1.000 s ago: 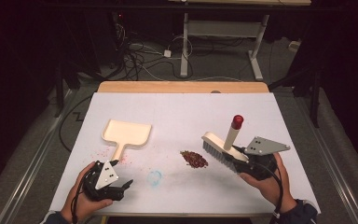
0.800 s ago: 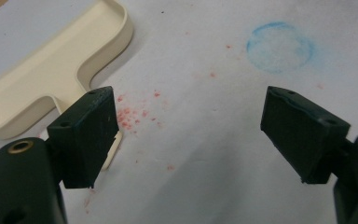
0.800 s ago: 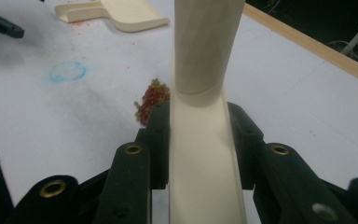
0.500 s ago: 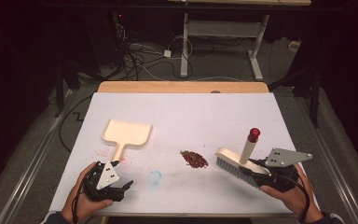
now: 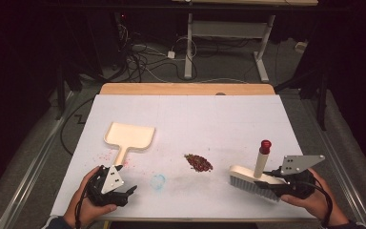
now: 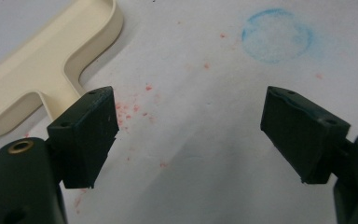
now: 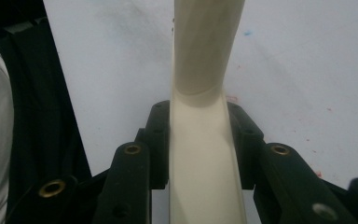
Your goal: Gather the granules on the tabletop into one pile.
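The right claw (image 5: 272, 183) clamps the smooth cream back of a hand brush (image 5: 255, 179), its black pads pressed on both sides; pale bristles rest on the bench (image 5: 209, 119) near its right front, and a round handle with a red cap rises from it. The bench is covered in matte white sheet. Left of the brush lies a small heap of reddish-brown crumbs (image 5: 198, 162). A flat cream plastic dustpan (image 5: 129, 137) sits farther left. The left claw (image 5: 126, 193) stands wide and empty, beside a faint blue ring (image 5: 158, 181).
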Available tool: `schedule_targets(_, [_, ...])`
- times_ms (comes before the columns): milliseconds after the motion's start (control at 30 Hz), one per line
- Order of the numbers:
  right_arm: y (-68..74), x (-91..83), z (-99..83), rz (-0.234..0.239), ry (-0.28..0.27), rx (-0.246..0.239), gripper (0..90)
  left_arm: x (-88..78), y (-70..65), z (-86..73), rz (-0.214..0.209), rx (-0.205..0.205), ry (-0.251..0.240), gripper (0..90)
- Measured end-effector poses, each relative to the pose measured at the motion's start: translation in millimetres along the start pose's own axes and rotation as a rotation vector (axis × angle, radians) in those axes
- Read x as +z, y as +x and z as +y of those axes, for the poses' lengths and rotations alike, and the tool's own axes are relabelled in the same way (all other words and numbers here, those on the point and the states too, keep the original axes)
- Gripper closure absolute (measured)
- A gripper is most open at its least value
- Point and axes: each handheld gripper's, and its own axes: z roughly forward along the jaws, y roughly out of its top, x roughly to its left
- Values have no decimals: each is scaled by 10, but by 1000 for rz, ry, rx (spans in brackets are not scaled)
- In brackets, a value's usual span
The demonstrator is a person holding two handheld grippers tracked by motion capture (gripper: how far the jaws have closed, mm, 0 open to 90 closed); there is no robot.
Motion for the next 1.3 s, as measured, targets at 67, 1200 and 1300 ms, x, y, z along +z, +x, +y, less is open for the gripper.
schedule_targets(67, [-37, 30, 6, -15, 8, 6, 660, 3, 1, 0, 3, 1, 5, 182])
schedule_targets(1200, [-1055, 641, 87, -331, 115, 362, 479, 62, -20, 21, -15, 23, 25, 183])
schedule_targets(1300, [-1079, 743, 122, -377, 106, 459, 468, 61, -24, 24, -28, 22, 19, 183])
